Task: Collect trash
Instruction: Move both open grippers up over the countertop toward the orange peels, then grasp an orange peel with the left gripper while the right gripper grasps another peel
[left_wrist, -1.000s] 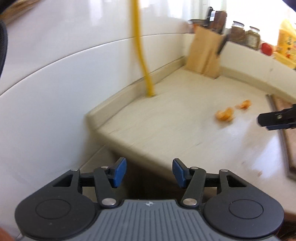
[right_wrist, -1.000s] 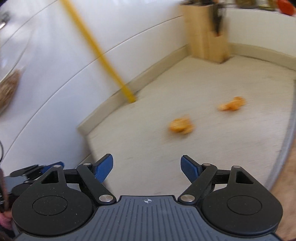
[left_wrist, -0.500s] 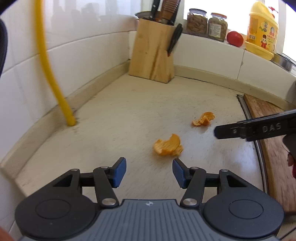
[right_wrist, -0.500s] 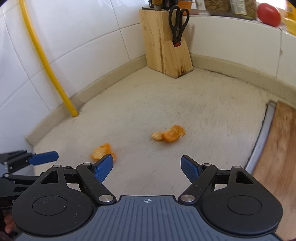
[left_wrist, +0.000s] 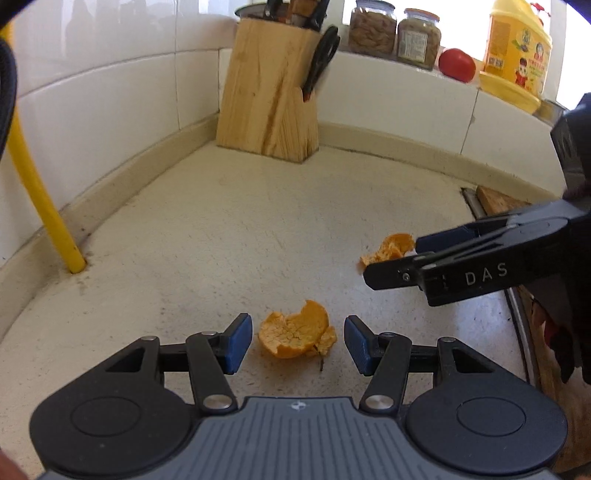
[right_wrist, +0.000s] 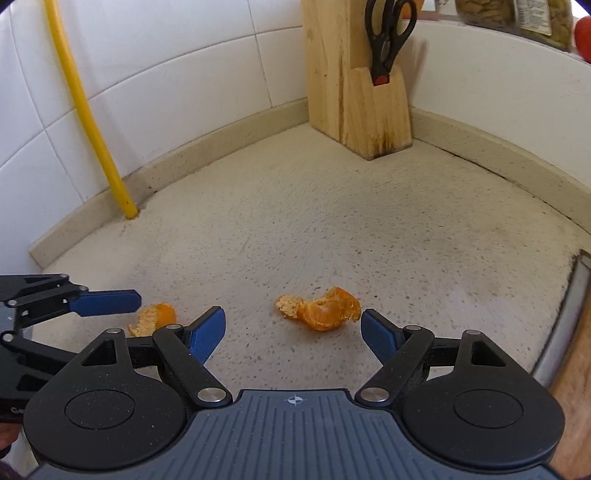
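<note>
Speckled cream stone is making up the counter (right_wrist: 332, 206), tucked into a tiled kitchen corner, and two scraps of orange peel are lying on it as the trash to collect. One curled peel (left_wrist: 297, 335) is sitting directly ahead of the left gripper (left_wrist: 298, 344), framed between its blue pads, which are standing spread with a gap on either side and touching nothing. The other peel (right_wrist: 320, 307) is lying just in front of the right gripper (right_wrist: 292, 332), whose jaws are likewise spread wide and are not yet gripping it. Each gripper seems to be lining itself up on its own scrap, jaws held apart so the pads can slide down either flank before closing.

Around the peels, bare counter is lying open ahead of both grippers, so neither is crowded from the front. Room is tighter sideways: the two grippers are working near each other, the left one's fingers showing just beside the right one's left pad, so a sideways swing could knock them together. Well ahead, a wooden knife block (right_wrist: 356, 77) with black scissors (right_wrist: 389, 35) is standing in the corner. Off to the left, a yellow pipe (right_wrist: 88, 110) is rising along the tiled wall (right_wrist: 177, 66). To the right, a metal strip (right_wrist: 565, 317) is marking the counter's edge.
</note>
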